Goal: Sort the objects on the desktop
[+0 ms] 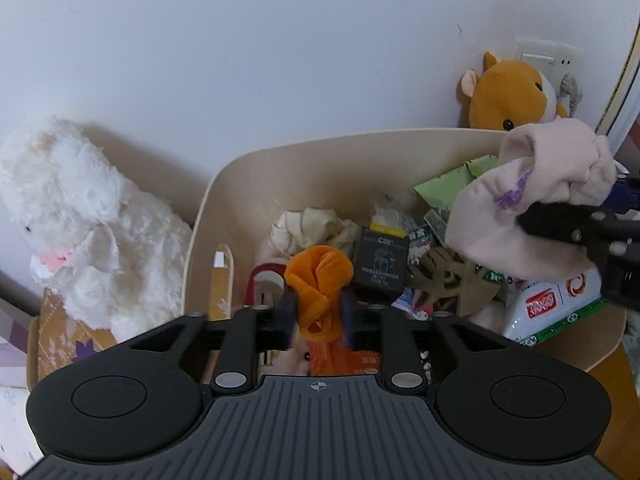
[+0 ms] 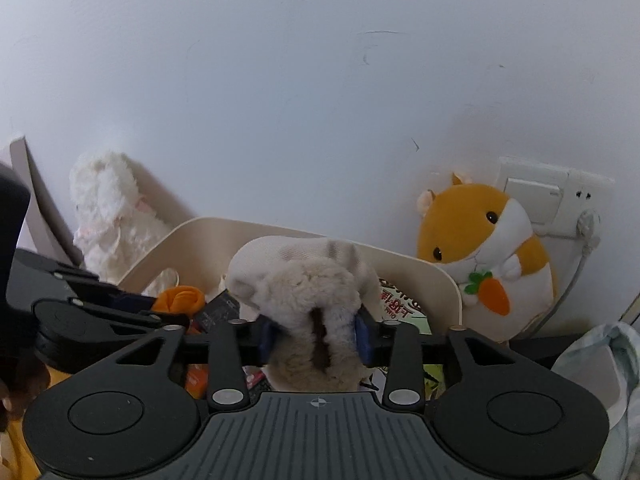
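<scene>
We grip an orange cloth [image 1: 318, 280] in our left gripper [image 1: 316, 312], bunched upright over the cream bin [image 1: 304, 152]. Our right gripper [image 2: 316, 336] clamps a pale fuzzy sock [image 2: 308, 292] above the same bin, which holds a black box [image 1: 382, 264], wipes [image 1: 556, 308] and wrappers; the print is unreadable.

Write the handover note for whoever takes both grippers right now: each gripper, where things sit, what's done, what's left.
Left gripper: shut on an orange cloth, held over the bin.
Right gripper: shut on a fuzzy sock, also above the bin.
Done: the bin already holds a black box, a wipes pack and wrappers.
Left: release both items, if the bin is their place. White plush and hamster plush sit outside against the wall.
</scene>
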Tool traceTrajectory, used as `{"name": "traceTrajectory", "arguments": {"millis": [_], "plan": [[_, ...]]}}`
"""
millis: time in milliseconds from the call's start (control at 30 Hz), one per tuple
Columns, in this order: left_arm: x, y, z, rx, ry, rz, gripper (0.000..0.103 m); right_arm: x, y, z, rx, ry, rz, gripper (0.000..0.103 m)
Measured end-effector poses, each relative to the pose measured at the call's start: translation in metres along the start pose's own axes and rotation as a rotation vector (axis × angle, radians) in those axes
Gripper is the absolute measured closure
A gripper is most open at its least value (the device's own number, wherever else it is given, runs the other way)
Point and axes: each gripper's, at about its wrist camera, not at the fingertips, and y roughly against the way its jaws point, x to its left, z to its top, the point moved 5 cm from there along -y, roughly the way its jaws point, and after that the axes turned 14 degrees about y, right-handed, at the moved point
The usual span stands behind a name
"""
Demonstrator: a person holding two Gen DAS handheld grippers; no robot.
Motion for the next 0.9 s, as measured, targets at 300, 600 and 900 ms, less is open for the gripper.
{"name": "traceTrajectory", "arguments": {"millis": [300, 600, 900], "plan": [[0.000, 0.023, 0.003, -0.023, 0.012, -0.002, 0.026, 0.004, 0.025, 0.007, -0.011, -0.004, -0.007, 0.013], [0.008, 0.052, -0.003, -0.019, 0.049, -0.012, 0.024, 0.013, 0.060, 0.012, -0.041, -0.004, -0.040, 0.000], [0.022, 0.089, -0.023, -0.005, 0.114, -0.013, 0.024, 0.018, 0.092, -0.003, 0.031, -0.129, -0.057, 0.000]]}}
